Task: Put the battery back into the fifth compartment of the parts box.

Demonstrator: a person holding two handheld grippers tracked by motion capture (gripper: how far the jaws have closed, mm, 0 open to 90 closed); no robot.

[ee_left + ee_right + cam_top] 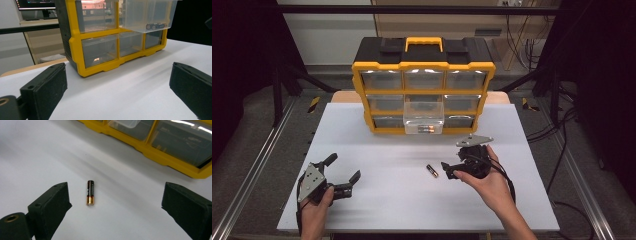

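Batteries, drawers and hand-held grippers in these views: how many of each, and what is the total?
Batteries: 3. One loose battery on the table, two in the pulled-out drawer.
Drawers in the organizer: 9.
Hand-held grippers: 2, left and right, both open.
Total: 14.

Battery (pixel 90 192) flat on white table (pixel 37 157), btwn wide-apart jaws; yellow organizer (pixel 160 155) behind.

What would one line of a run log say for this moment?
right gripper: open, near battery | left gripper: open, idle | drawer: pulled out
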